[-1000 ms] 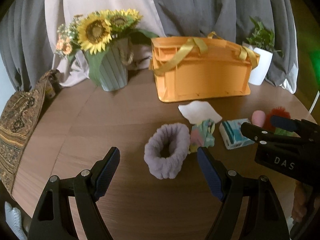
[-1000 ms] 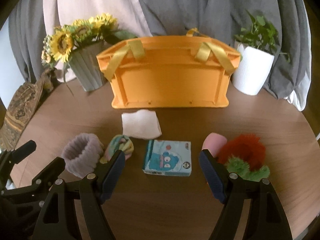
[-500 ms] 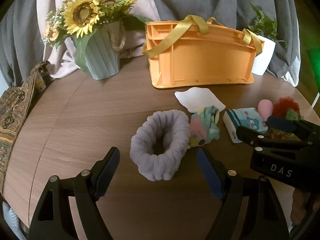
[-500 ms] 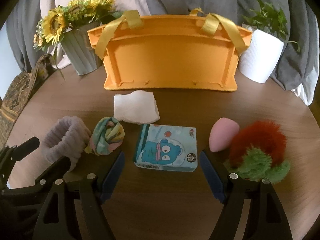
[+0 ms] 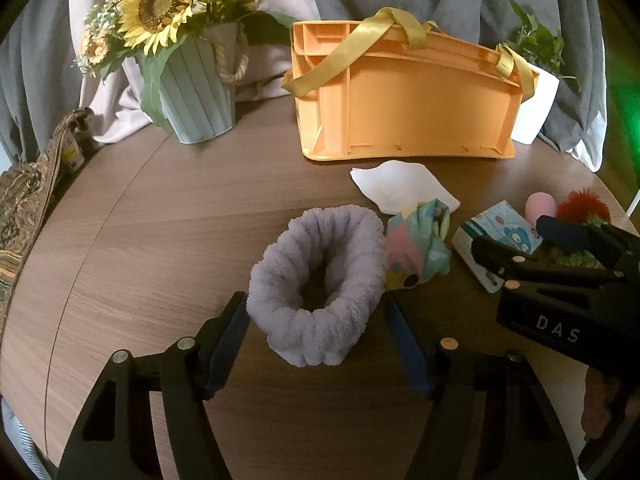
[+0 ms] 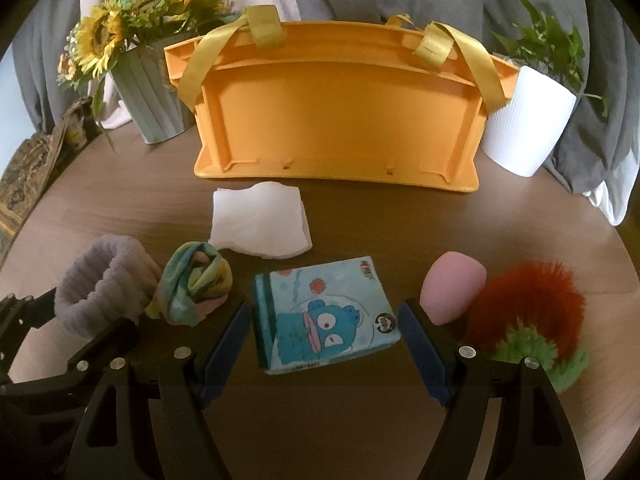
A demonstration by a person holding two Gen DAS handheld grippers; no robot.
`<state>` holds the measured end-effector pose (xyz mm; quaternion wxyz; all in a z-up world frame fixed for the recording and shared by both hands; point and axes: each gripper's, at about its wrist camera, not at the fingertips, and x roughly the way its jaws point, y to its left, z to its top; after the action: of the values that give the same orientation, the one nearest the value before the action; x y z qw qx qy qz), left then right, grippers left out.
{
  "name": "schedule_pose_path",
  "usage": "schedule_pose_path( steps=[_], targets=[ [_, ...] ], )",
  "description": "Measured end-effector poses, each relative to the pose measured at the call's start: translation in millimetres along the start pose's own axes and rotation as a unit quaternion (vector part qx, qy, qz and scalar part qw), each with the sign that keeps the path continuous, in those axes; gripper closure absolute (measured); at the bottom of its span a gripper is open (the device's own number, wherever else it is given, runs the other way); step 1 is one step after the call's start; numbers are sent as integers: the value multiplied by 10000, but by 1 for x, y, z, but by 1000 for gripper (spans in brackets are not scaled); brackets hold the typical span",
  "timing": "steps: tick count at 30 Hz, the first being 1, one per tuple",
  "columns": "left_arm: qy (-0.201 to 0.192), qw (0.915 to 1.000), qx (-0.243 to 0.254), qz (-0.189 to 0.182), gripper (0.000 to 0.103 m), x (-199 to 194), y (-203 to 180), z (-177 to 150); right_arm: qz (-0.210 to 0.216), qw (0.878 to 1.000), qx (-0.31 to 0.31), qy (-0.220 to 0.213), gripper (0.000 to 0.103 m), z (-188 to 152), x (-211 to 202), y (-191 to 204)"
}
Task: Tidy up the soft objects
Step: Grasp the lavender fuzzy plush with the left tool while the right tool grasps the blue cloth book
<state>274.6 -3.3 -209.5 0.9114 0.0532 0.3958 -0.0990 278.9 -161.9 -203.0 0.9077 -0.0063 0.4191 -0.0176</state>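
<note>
- My left gripper (image 5: 316, 328) angles downward, jaws apart and just narrowing, pads touching nothing.
- My right gripper (image 6: 322, 342) at 3 o'clock, likewise tilted, jaws spread.

The bench (image 6: 360, 420) looks like smooth matt brown wood grain. The crate (image 6: 340, 120) is smooth orange plastic with satin ribbon handles. The headband (image 5: 316, 280) is fuzzy lilac terry cloth, the tissue pack (image 6: 324, 320) glossy film, the napkin (image 6: 260, 224) matt paper.
</note>
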Motion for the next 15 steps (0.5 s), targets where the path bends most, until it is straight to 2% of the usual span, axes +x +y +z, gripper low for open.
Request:
schedule_pose_path(
  steps=[4, 9, 11, 15],
  targets=[
    [23, 10000, 18, 19, 35, 1, -2, -3, -23, 9999, -119, 46, 21, -1, 5, 0],
    [54, 10000, -42, 41, 51, 4, -2, -5, 24, 9997, -208, 111, 21, -3, 13, 1],
    [46, 10000, -53, 24, 61, 3, -1, -5, 44, 9997, -196, 142, 22, -3, 14, 0],
    [21, 10000, -56, -17, 71, 1, -1, -4, 33, 9997, -189, 131, 26, -4, 13, 1]
  ],
)
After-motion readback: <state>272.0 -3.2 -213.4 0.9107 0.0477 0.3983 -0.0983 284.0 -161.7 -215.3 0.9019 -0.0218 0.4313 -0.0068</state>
